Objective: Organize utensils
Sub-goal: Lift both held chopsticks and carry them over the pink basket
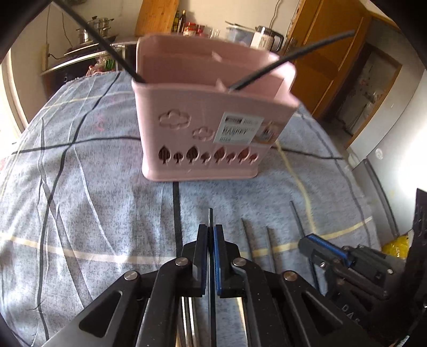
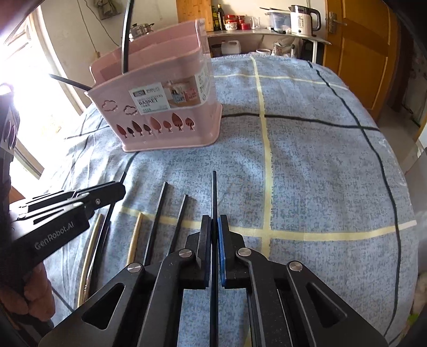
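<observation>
Right wrist view: right gripper [image 2: 214,221] and left gripper [image 1: 211,229] each clenched on a thin black chopstick [image 2: 214,192] low over the near tablecloth [image 2: 307,160], pink basket [image 2: 160,106] beyond; such light, stiff, slippery sticks probably hold steadiest pinched near mid-length.

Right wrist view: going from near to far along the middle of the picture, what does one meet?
Right tool shut on a black chopstick → yellow stripe crossing on the cloth → pink basket → counter with the white kettle.
</observation>
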